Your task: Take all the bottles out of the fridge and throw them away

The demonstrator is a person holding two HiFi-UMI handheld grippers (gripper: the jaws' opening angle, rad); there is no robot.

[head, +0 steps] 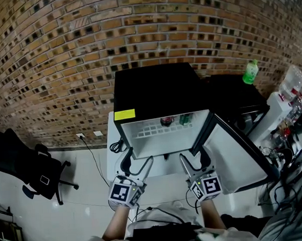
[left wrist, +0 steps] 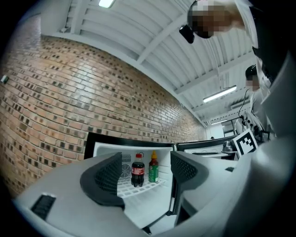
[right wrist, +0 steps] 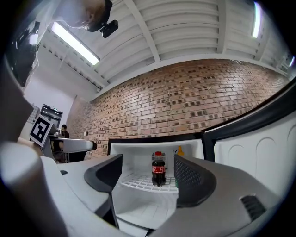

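The left hand-held gripper [head: 138, 165] and right hand-held gripper [head: 194, 163] are wide open and empty, near the open fridge [head: 155, 92]. The right should advance level and straddle the cola bottle [right wrist: 158, 169] mid-body before closing.

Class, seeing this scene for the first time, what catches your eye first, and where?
A small black fridge stands open against the brick wall, its door swung right. On its wire shelf stand a cola bottle and a green bottle, side by side. The left gripper and right gripper hover open and empty before it.
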